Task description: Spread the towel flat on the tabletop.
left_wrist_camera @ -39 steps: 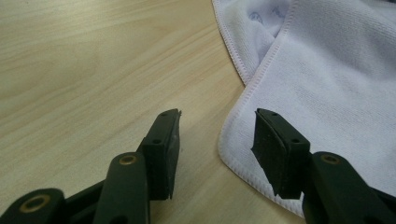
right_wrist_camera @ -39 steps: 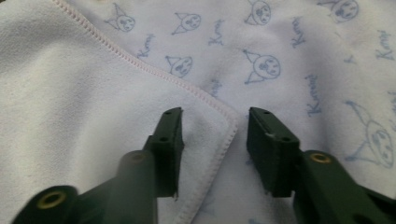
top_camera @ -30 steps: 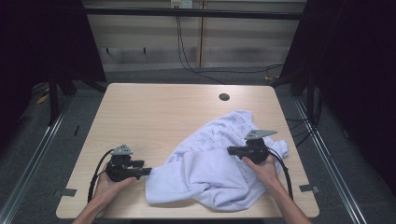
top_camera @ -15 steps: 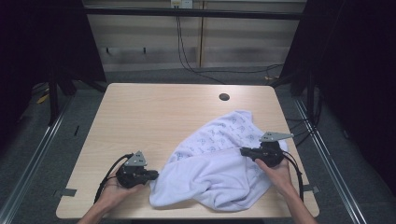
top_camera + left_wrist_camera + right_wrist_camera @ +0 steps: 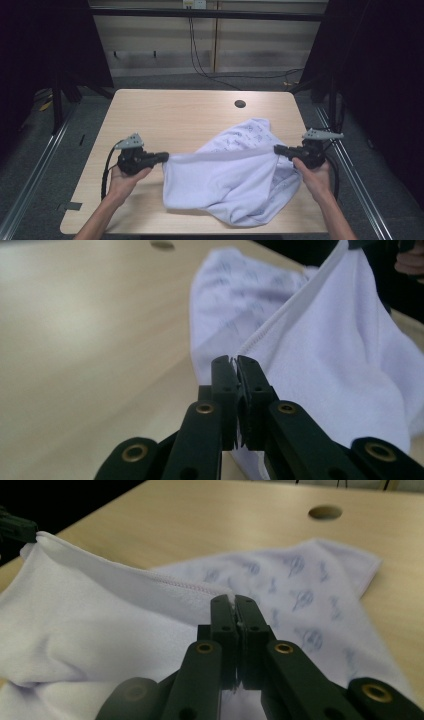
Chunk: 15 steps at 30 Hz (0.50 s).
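Note:
A white cloth with faint blue prints hangs between my two grippers over the wooden table. Its upper hem is stretched into a taut line from one gripper to the other. My left gripper pinches the hem's left corner; its jaws have just been closing on the cloth. In the left gripper view the jaws meet on the stitched edge of the cloth. My right gripper grips the right corner. In the right gripper view its jaws press together on the hem of the cloth. The cloth's lower part sags onto the table.
A round cable hole sits near the table's far edge. Bare wood stretches behind and left of the cloth. Dark frame legs and rails flank the table, and cables run along the back wall.
My left gripper slid right to the cloth's corner, shut on it and rose. The right gripper moved right and up. The hem between them pulled straight and lifted.

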Available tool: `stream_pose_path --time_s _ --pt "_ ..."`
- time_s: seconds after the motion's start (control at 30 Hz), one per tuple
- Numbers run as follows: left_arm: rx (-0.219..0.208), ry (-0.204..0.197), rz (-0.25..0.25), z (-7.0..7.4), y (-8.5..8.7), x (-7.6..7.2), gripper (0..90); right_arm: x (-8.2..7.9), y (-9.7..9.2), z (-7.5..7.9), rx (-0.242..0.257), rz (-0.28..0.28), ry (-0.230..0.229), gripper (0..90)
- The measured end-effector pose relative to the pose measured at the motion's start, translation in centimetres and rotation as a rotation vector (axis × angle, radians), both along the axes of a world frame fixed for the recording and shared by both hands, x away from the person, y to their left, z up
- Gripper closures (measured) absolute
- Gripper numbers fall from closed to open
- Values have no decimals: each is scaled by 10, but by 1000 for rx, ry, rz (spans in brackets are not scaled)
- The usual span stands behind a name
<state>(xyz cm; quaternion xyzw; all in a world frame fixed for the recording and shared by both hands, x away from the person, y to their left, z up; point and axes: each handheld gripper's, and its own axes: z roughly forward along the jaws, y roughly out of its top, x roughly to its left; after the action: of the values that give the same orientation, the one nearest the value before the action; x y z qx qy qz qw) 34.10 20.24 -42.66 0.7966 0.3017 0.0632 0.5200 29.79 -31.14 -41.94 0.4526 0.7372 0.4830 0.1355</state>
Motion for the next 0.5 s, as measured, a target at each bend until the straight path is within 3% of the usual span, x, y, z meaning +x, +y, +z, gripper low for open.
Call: stream_pose_path --time_s 0.03,0.1,0.13,0.17,0.2,0.23,0.27,0.3,0.33,0.37,0.4,0.43,0.47,0.5 --pt "0 0 0 0 0 0 876 0 0 0 0 0 0 880" --pt "-25 -30 25 18 -1 10 876 10 0 15 10 -21 -28 880" --pt "-53 -59 43 37 0 19 876 18 -1 32 17 -32 -59 880" --pt "-53 -59 43 37 0 19 876 18 -1 32 17 -32 -59 880" --pt "-87 -94 55 57 1 25 876 25 -3 51 17 -46 -94 881" --pt "-87 -94 55 57 1 25 876 25 -3 51 17 -46 -94 881" --pt "-123 -132 64 78 2 29 876 30 -5 73 30 -53 -130 881" --pt "-123 -132 64 78 2 29 876 30 -5 73 30 -53 -130 881" --pt "-134 -153 63 90 1 29 876 32 -5 85 25 -59 -152 882" --pt "-142 -172 64 101 0 30 876 32 -6 97 23 -64 -175 882" --pt "-165 -213 58 125 -2 28 876 31 -8 122 34 -77 -223 883" --pt "-165 -213 58 125 -2 28 876 31 -8 122 34 -77 -223 883" --pt "-185 -258 50 149 -3 25 876 28 -11 146 51 -80 -273 882" --pt "-188 -276 49 157 -3 23 876 25 -12 158 51 -84 -293 883"
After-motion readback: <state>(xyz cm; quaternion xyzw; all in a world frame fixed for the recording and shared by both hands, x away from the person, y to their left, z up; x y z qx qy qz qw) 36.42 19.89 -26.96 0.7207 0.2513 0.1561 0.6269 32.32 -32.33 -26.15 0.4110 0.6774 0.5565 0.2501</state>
